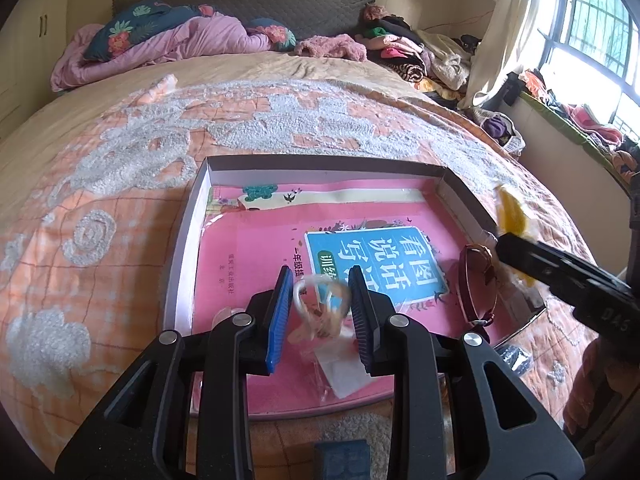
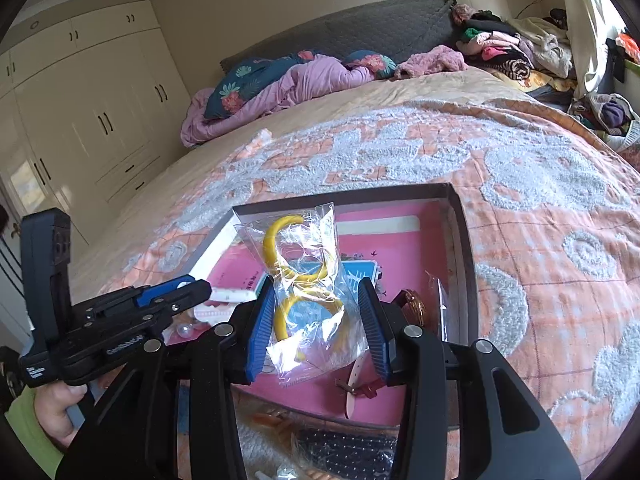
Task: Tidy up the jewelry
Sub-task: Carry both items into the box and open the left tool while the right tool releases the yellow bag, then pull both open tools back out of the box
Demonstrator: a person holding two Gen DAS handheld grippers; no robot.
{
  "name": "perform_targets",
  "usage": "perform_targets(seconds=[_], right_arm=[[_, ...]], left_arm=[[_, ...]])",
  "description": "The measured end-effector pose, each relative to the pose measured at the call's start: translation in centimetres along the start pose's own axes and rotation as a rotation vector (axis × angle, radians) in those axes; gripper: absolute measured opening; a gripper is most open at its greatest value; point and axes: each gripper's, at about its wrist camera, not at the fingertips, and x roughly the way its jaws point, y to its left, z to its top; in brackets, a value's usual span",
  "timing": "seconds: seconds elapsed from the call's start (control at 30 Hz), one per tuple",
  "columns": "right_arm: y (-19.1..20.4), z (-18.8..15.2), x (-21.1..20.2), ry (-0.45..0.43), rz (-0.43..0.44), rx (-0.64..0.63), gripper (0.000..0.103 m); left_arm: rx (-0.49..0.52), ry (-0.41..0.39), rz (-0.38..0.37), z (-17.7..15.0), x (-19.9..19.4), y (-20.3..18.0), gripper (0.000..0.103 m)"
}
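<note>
A bed (image 1: 120, 184) is filling both views, spread with an orange quilt patterned in grey-white tufting; a pink duvet (image 2: 280, 88) and a pile of clothes (image 2: 504, 52) are lying bunched at its far end by the grey headboard. A shallow box (image 1: 188, 224) is sitting on the quilt, and a pink book (image 1: 256, 248) with a blue title panel is lying flat inside it, covering most of its floor.

The left hand-held gripper (image 1: 320, 304) is hovering over the near part of the box with its jaws drawn as close together as they go, clamped on a small clear bag (image 1: 320, 312) that is holding pale, ring-like pieces; blur is hiding what exactly they are. The right hand-held gripper (image 2: 320, 320) is hanging above the box's right half, its blue pads (image 2: 260, 332) pressing on a clear plastic bag of yellow bangles (image 2: 304, 280), which is sticking up between the jaws clear of the box.

A watch (image 1: 476, 284) with a dark red strap is lying inside the box by its right wall, beside the book's title panel. In the right wrist view a hand (image 2: 56, 412) in a green sleeve is gripping the left tool's handle.
</note>
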Motion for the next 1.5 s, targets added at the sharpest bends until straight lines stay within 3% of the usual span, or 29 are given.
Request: perform_targets(seconds=[0.23, 0.3, 0.47, 0.7, 0.83, 1.03, 1.17, 1.5], right_arm=[[-0.1, -0.9, 1.6, 0.06, -0.019, 0.014, 0.042], [-0.1, -1.2, 1.7, 0.07, -0.02, 0.02, 0.043], [-0.3, -1.8, 1.9, 0.087, -0.023, 0.034, 0.049], [-0.1, -2.2, 0.5, 0.061, -0.023, 0.034, 0.061], [-0.4, -2.3, -0.8, 0.033, -0.021, 0.053, 0.077], [-0.8, -1.9, -3.0, -0.004, -0.013, 0.075, 0.078], [-0.8, -1.8, -4.0, -0.023, -0.015, 0.073, 0.088], [0.3, -1.5, -6.5, -0.071, -0.004, 0.035, 0.088]], left_arm=[[-0.008, -0.001, 0.009, -0.3, -0.3, 0.5, 0.023], [-0.015, -0.003, 0.009, -0.4, -0.5, 0.6, 0.03], [-0.023, -0.006, 0.016, -0.5, -1.1, 0.8, 0.033], [-0.037, -0.01, 0.018, -0.8, -2.0, 1.1, 0.04], [-0.054, -0.019, 0.019, -1.1, -2.8, 1.5, 0.048], [-0.08, -0.041, 0.018, -1.3, -4.2, 1.7, 0.056], [-0.085, -0.054, 0.02, -1.4, -5.1, 1.7, 0.066], [-0.086, -0.098, 0.035, -1.2, -7.5, 1.2, 0.093]])
